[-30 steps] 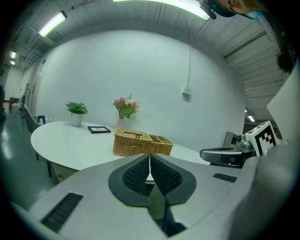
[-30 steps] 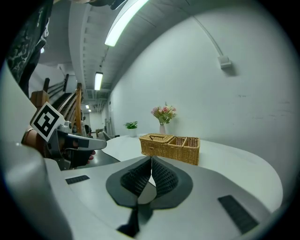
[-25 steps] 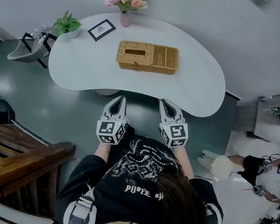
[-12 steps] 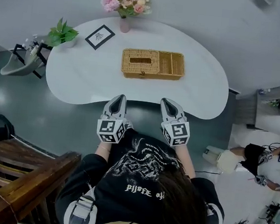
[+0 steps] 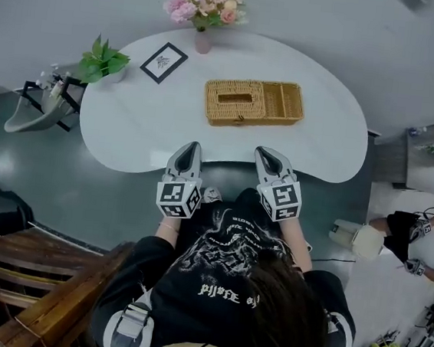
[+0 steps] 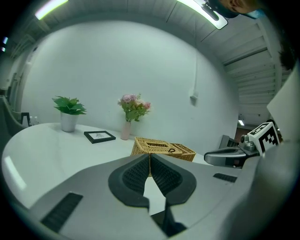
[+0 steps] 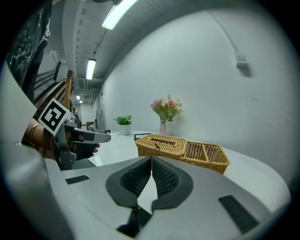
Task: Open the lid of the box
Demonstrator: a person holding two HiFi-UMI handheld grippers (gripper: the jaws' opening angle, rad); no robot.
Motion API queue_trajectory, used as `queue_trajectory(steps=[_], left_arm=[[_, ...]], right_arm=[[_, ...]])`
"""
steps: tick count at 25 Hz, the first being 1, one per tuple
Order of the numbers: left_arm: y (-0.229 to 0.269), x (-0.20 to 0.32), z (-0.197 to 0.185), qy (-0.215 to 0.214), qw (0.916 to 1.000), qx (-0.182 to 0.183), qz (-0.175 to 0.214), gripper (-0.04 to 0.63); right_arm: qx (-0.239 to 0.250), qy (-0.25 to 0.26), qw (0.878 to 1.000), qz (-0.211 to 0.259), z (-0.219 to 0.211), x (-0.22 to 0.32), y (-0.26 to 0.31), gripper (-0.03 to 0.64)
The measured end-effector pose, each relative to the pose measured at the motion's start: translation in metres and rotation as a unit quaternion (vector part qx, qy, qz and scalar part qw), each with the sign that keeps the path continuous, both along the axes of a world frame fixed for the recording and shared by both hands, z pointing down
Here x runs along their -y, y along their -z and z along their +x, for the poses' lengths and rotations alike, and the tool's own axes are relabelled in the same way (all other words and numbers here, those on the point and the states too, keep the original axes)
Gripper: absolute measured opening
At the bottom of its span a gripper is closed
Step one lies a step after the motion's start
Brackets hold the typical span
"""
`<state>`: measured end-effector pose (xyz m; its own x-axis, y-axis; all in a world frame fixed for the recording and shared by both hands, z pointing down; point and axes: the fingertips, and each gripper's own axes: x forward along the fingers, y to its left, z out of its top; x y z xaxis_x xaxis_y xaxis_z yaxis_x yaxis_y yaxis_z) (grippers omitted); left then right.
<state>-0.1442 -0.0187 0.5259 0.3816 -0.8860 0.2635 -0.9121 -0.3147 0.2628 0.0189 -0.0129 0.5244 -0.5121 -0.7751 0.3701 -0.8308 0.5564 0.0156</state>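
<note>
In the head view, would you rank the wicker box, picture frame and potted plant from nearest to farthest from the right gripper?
From the right gripper:
1. Wicker box, just ahead.
2. Picture frame, further left.
3. Potted plant, table's left edge.

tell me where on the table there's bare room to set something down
Bare on the table: the right end beyond the wicker box, and the wide near strip between box and front edge. Crowded: the far left rim, with potted plant, picture frame and flower vase.

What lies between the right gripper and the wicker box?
Only bare white tabletop lies between the right gripper and the wicker box. Both the head view and the right gripper view show that stretch.
</note>
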Motion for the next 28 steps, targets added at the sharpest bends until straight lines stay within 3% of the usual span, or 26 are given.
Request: queue_trajectory(steps=[7, 17, 24, 28], left_arm=[[-0.001, 0.014, -0.008, 0.012, 0.9999, 0.005, -0.006, 0.025], [0.007, 0.041, -0.005, 0.044, 0.9989, 0.014, -0.005, 0.025], [0.005, 0.052, 0.004, 0.066, 0.9976, 0.019, -0.009, 0.025], [0.002, 0.057, 0.003, 0.082, 0.9963, 0.023, -0.013, 0.025]], right_arm=[[-0.015, 0.041, 0.999, 0.015, -0.018, 0.022, 0.012, 0.028], [-0.087, 0.14, 0.986, 0.031, -0.028, 0.056, 0.024, 0.029], [-0.097, 0.185, 0.978, 0.011, -0.029, 0.075, 0.017, 0.031], [-0.097, 0.228, 0.969, -0.016, -0.037, 0.076, 0.009, 0.083]])
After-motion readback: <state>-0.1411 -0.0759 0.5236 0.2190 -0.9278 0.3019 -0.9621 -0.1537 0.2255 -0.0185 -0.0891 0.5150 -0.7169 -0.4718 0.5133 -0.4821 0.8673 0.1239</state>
